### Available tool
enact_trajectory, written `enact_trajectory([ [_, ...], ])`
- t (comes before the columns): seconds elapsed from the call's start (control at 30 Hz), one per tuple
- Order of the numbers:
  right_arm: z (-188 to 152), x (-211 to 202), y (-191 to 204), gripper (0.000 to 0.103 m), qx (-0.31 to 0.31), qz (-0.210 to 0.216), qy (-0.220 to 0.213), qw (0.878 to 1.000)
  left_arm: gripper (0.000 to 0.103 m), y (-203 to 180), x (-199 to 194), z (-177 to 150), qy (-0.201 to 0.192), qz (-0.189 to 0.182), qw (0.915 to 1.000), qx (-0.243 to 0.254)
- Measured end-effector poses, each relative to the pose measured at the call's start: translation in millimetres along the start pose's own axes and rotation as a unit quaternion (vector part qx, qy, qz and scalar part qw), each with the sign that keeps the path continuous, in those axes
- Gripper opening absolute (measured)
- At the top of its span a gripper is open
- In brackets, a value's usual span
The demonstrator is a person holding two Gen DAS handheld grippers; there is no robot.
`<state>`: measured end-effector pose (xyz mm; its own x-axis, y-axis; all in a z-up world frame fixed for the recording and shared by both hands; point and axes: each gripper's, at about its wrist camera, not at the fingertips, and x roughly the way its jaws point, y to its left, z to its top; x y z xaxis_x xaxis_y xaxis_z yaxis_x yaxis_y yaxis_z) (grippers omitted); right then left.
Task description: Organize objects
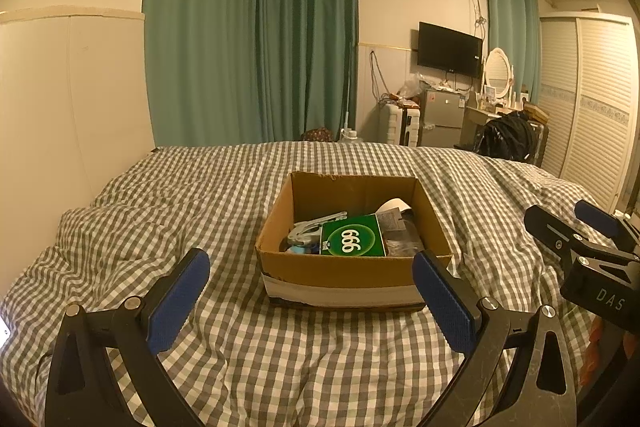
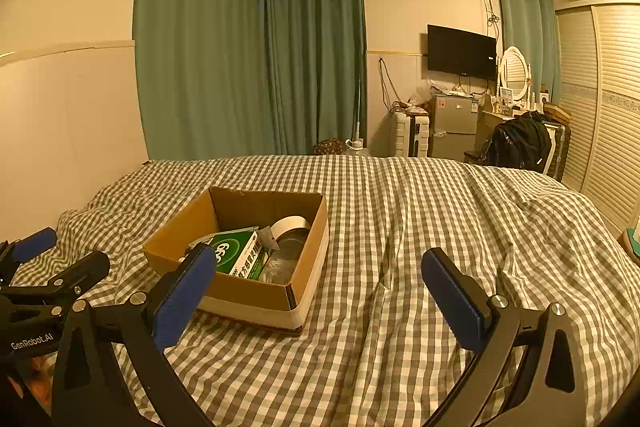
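An open cardboard box [image 1: 340, 269] [image 2: 244, 297] stands on a grey-and-white checked duvet [image 1: 240, 347] [image 2: 400, 227]. Inside lie a green medicine box [image 1: 352, 238] [image 2: 234, 250], a silver metal hand tool [image 1: 314, 225], a white tape roll [image 1: 394, 205] [image 2: 291, 224] and a clear plastic item [image 1: 404, 237]. My left gripper [image 1: 312, 262] [image 2: 68, 251] is open just in front of the box, holding nothing. To the right of the box my right gripper [image 2: 320, 262] [image 1: 564, 219] is open over bare duvet, also holding nothing.
A pale wall panel [image 1: 60, 107] borders the bed on the left. Beyond the bed's far edge are green curtains [image 1: 248, 47], a small fridge [image 1: 440, 119], a black backpack [image 1: 506, 137] and a louvred wardrobe [image 1: 592, 107]. Wrinkled duvet spreads right of the box.
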<state>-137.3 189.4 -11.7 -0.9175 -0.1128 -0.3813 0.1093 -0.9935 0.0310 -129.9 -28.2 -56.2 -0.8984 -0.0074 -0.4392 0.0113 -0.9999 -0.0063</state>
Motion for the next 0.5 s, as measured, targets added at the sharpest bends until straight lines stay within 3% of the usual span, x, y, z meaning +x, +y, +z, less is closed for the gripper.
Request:
enact_trajectory([
  [0.5,-0.5,-0.1,0.1,0.103,-0.001,0.000,0.001,1.000,0.103,0.5,0.4,-0.8,0.003,-0.001,1.0000,-0.001],
])
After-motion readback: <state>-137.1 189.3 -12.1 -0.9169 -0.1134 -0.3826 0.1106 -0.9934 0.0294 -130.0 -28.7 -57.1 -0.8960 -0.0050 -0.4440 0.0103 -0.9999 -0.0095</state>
